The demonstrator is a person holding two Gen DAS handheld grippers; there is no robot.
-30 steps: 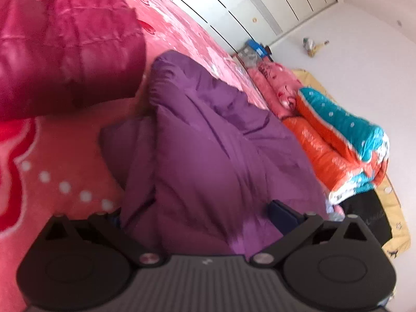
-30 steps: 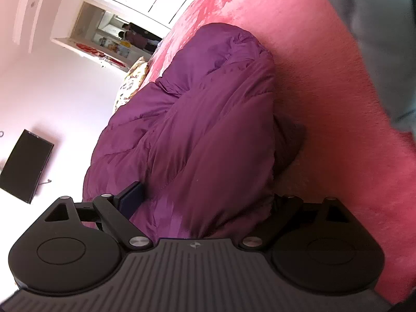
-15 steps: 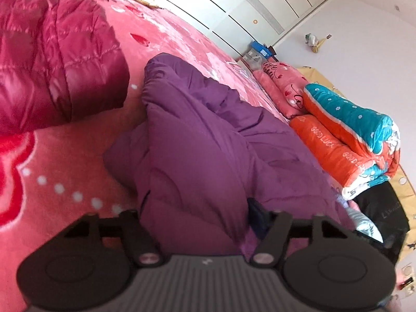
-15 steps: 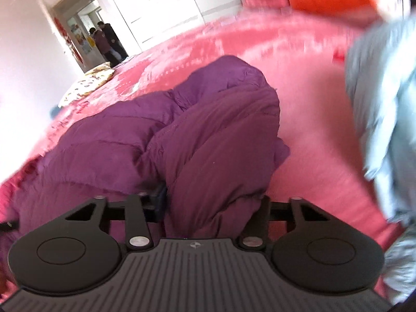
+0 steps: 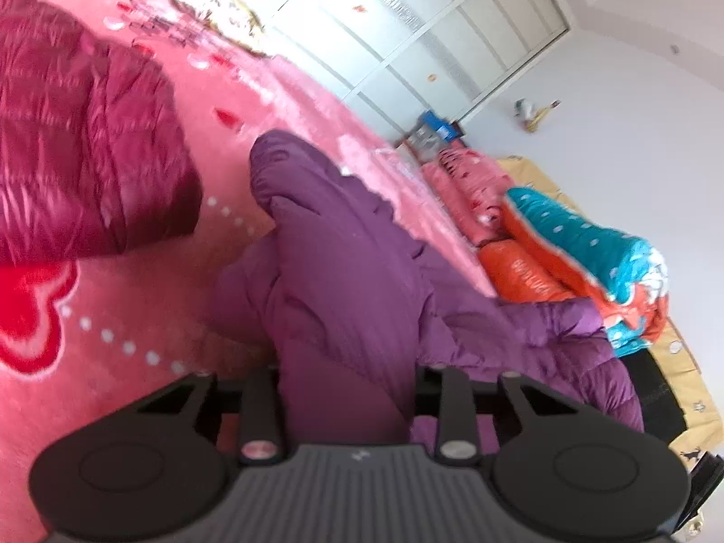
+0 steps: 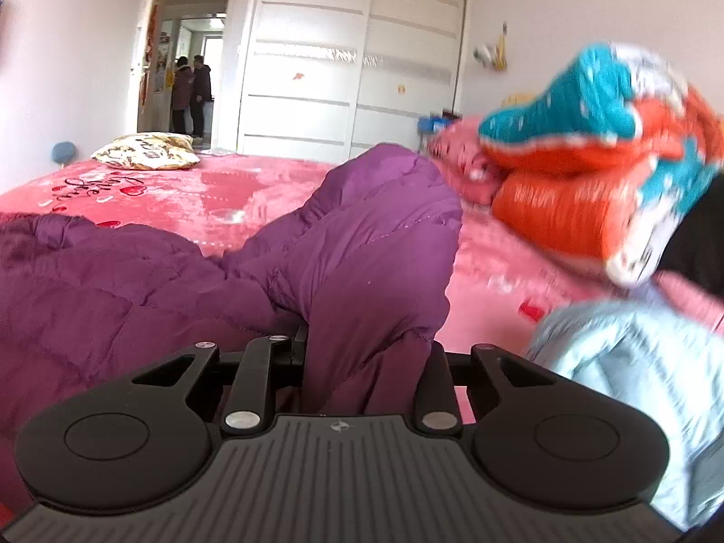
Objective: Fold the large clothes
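Note:
A large purple padded jacket (image 5: 353, 271) lies bunched on the pink bed blanket (image 5: 135, 294). In the left wrist view a thick fold of it rises straight up between the jaws of my left gripper (image 5: 346, 375), which are closing and pinch the fabric. The right wrist view shows the same jacket (image 6: 362, 235), with another raised fold filling the gap of my right gripper (image 6: 366, 348). Its jaws are closing too and press on the cloth. The fingertips of both grippers are buried in the fabric.
A maroon quilted jacket (image 5: 81, 158) lies left of the purple one. Folded orange and teal quilts (image 6: 588, 158) are stacked at the bed's right side, with a pale blue garment (image 6: 633, 362) in front. A pillow (image 6: 145, 149), a white wardrobe (image 6: 353, 59) and two people in the doorway (image 6: 190, 90) are behind.
Both grippers went from wide open to pinching folds of the purple jacket. The right one rolled upright and swung across the bed, lifting its fold. The left one rose a little.

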